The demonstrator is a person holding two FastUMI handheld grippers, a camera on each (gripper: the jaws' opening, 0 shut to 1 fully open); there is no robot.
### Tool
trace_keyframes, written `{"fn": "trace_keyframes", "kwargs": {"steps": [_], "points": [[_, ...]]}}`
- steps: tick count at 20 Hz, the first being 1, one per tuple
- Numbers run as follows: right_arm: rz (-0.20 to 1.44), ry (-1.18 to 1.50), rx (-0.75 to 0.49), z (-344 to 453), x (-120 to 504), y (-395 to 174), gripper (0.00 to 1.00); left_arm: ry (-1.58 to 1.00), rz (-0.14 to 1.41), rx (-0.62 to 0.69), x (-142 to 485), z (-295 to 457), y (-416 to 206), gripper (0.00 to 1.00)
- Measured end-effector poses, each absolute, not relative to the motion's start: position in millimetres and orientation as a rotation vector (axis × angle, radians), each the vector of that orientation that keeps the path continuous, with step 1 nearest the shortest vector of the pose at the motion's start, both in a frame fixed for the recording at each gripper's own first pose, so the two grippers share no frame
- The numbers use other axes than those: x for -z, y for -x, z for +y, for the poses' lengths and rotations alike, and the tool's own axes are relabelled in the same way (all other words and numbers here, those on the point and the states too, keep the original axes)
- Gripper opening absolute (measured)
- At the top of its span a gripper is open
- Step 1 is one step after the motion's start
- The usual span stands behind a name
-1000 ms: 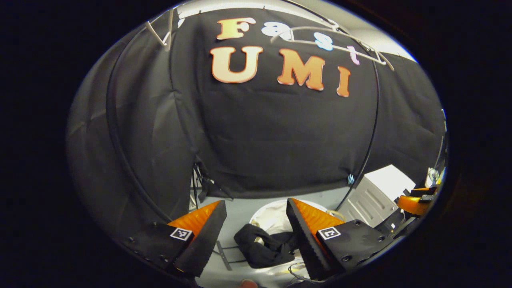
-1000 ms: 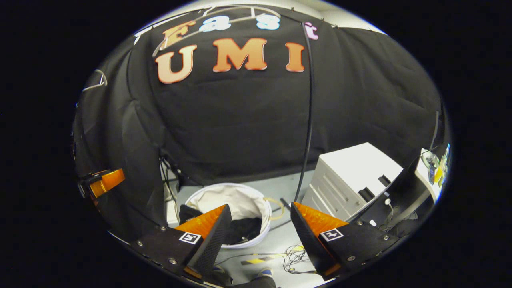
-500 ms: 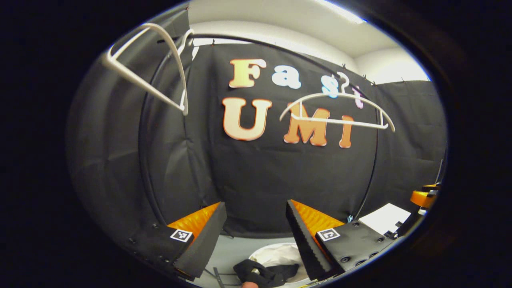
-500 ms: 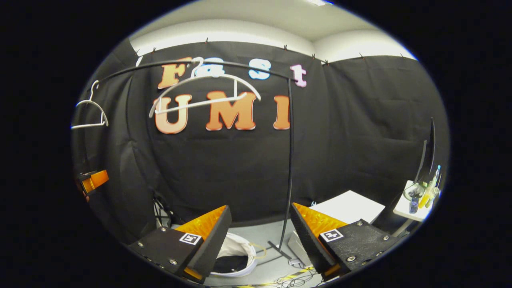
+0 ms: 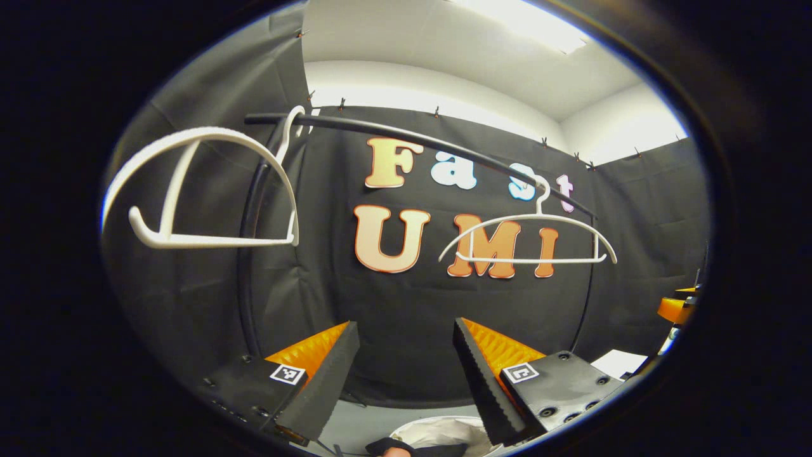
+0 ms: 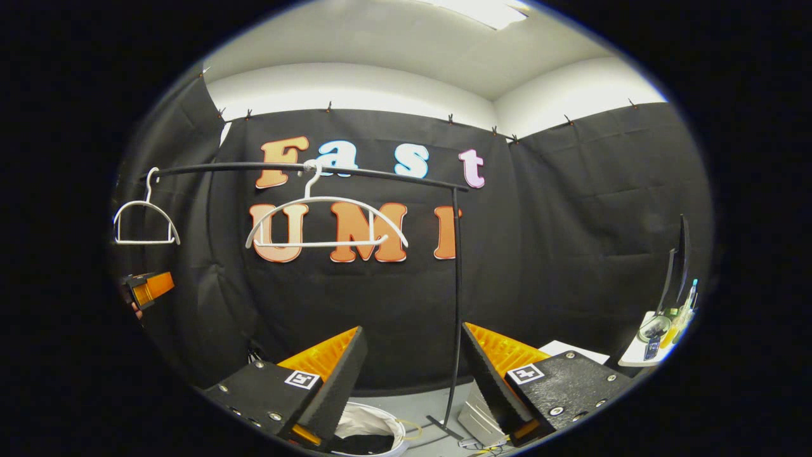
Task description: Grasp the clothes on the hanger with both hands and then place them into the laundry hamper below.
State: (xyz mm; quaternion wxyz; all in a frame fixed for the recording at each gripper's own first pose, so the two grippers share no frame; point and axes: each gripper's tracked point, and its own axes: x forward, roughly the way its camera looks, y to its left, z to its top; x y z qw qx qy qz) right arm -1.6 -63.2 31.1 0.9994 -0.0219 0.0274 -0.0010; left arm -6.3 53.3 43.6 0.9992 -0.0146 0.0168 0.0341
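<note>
Two bare white hangers hang from a black rail (image 5: 406,134): a near one (image 5: 216,241) at the left and a farther one (image 5: 526,260) at the right. My left gripper (image 5: 405,327) is open and holds nothing. Below it, at the bottom edge, the white laundry hamper (image 5: 438,430) holds black clothes (image 5: 419,449). My right gripper (image 6: 413,330) is open too, with nothing between its fingers. In the right gripper view the hamper (image 6: 380,419) with the black clothes (image 6: 358,445) lies below its fingers. Both hangers (image 6: 317,244) (image 6: 144,242) hang above.
The rack's upright post (image 6: 457,304) stands just right of the hamper. A white cabinet (image 6: 571,349) sits on the floor at the right. Further right is a small table (image 6: 653,352) with bottles. The other gripper shows at each view's side edge (image 5: 675,309) (image 6: 149,287).
Both grippers have risen and tilted up from the hamper, staying open. The hamper and clothes have slid to the bottom edge, and the rail and bare hangers have come into full view.
</note>
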Motion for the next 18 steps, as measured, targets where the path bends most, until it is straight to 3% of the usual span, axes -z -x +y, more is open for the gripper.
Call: {"fn": "trace_keyframes", "kwargs": {"steps": [18], "points": [[0.017,0.027,-0.002,-73,-34,-12,0.92,0.017,-0.011,-0.076,-54,52,7,0.97]]}}
